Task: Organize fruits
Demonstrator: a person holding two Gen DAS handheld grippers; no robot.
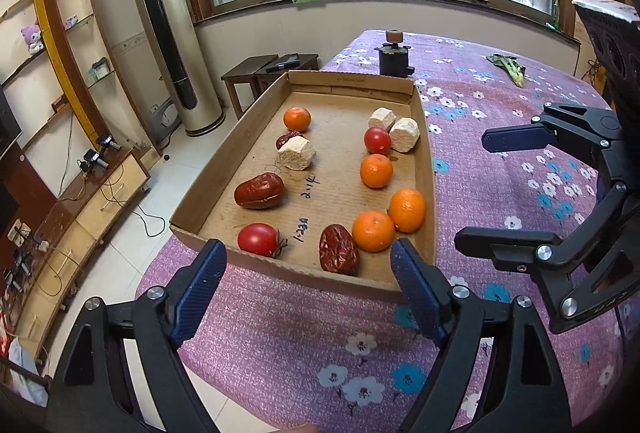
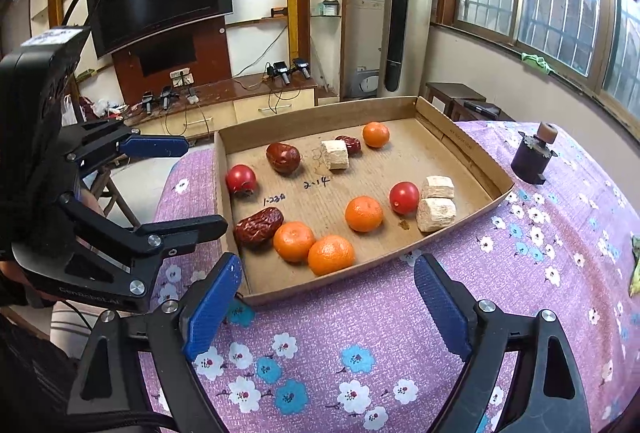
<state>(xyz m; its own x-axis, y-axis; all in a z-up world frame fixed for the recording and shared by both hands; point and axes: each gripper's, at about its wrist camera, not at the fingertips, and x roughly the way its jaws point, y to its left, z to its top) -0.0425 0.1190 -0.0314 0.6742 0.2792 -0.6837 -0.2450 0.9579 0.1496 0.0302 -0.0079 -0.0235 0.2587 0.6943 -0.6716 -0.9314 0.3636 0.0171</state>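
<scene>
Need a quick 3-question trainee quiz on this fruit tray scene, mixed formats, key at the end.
1. How many oranges lie in the cardboard tray?
2. True or false: the left gripper is shut on a tomato.
3. Which touches the far orange-side tomato? A) a pale cork-like block B) a red date C) the tray wall

Key:
1. Four: one at the far end, three nearer, such as.
2. False: both it and the right gripper stand open over the flowered cloth, nothing between the fingers.
3. A
</scene>
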